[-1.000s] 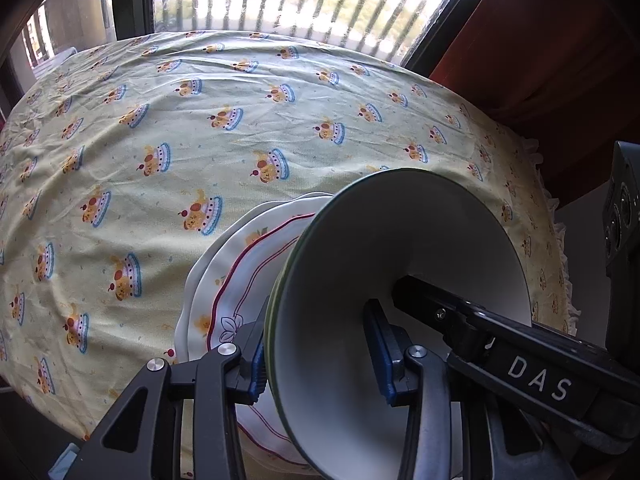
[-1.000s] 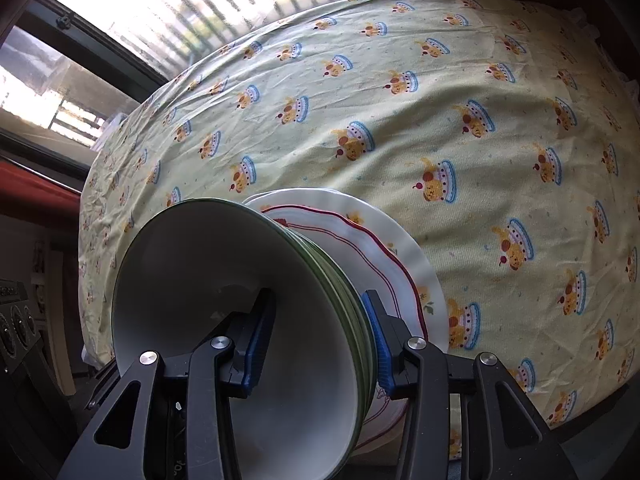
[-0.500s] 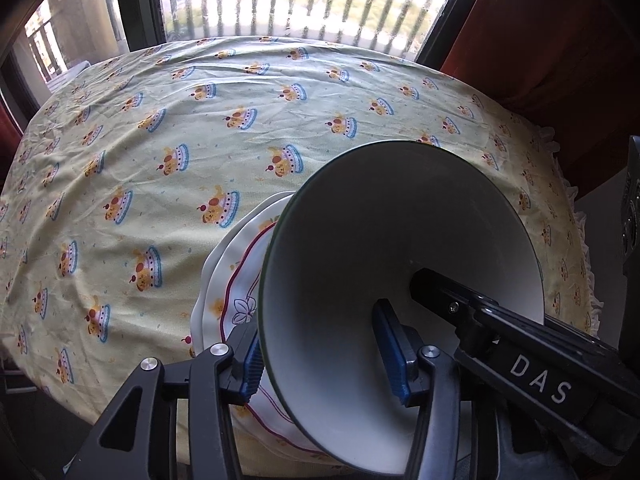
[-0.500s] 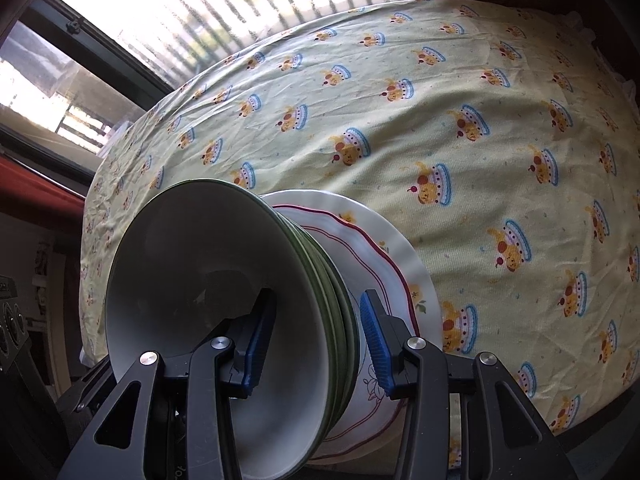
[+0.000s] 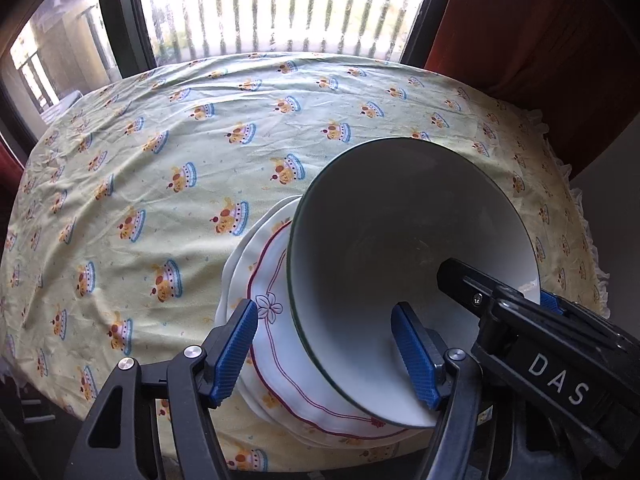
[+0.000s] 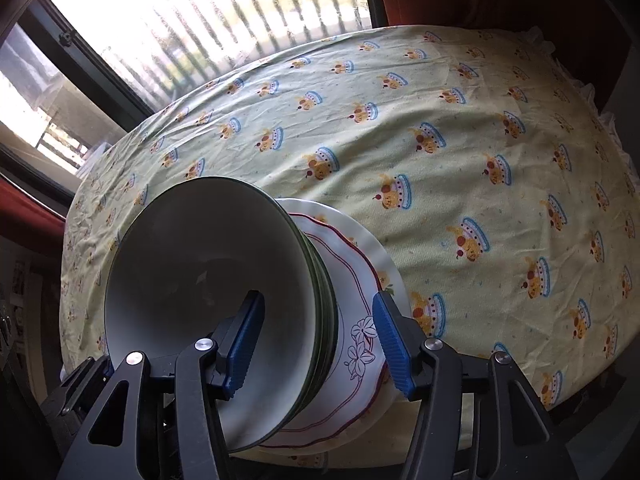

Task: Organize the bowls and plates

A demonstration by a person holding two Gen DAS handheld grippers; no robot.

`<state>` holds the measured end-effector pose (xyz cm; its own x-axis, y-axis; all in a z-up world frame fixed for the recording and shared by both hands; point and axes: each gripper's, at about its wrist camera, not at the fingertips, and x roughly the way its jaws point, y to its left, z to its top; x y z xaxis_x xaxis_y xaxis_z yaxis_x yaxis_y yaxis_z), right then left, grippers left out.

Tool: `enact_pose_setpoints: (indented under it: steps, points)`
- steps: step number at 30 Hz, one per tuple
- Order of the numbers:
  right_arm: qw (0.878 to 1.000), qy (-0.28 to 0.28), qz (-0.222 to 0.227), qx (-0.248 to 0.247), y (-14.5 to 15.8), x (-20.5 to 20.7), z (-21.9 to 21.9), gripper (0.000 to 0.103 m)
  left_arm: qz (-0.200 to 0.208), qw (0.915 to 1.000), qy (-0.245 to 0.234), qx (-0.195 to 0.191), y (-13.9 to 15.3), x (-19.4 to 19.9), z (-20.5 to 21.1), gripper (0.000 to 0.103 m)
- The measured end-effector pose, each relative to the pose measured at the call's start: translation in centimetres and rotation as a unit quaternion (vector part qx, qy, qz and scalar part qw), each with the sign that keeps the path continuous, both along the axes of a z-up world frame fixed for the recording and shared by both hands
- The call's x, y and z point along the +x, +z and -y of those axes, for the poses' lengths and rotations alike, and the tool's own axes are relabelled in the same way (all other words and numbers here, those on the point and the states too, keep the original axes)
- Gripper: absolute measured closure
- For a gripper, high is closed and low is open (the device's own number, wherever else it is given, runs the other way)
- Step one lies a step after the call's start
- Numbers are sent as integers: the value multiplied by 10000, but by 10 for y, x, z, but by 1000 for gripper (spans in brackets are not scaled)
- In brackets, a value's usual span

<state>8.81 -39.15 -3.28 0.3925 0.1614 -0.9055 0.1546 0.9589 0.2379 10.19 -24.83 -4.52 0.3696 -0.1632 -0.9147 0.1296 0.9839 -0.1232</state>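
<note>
A stack of bowls [image 5: 400, 232] sits on a pile of plates [image 5: 276, 344] near the lower edge of the worktop [image 5: 160, 184], which is draped in a pale green cloth printed with small crowned figures. In the left wrist view the stack fills the lower right of the frame: the top bowl is white inside with a dark green rim, and the plate under it is white with a scalloped red line and a flower outline. The left hand-held gripper [image 5: 326, 354] straddles the near rim of the bowls, one blue pad outside over the plates and the other inside the bowl; its jaws are opening and neither pad presses on the rim. The right hand-held gripper [image 6: 316, 346] reaches in from the lower right of that view, marked "DAS". In the right wrist view the bowls [image 6: 208, 264] sit at lower left with several green rims showing nested, and the plates [image 6: 360, 280] spread out to their right. This gripper also straddles the rim, one pad inside the bowl and one over the plate, its jaws opening and clear of the wall. A bright window [image 5: 280, 4] with vertical bars runs along the top, with a red curtain [image 5: 540, 20] at the upper right.
</note>
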Motion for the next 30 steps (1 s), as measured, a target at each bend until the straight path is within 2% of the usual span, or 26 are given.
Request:
enact_pose_setpoints:
  steps: [3,7,11,18,25,30]
  points:
    - [9998,-75,152,-57,12,-9,-13,40,231,9996,-163,15,11,-5,-8,31]
    - [9974,-277,497,-441,31,-25,-30,38,496,9984,-254,-88,24,-12,-27,28]
    - [9923,-524,843,-746,50,-43,-44,38,824,9961,-260,-189,37,-18,-51,22]
    - [9809,-745,1405,-1121,70,-73,-71,37,1248,9917,-117,-290,50,-38,-95,19]
    - [9732,-708,1919,-1048,70,-101,-103,33,1431,9888,-73,-421,48,-63,-140,9]
    - [9729,-489,2024,-1003,57,-113,-128,32,1658,9856,196,-264,38,-80,-176,7]
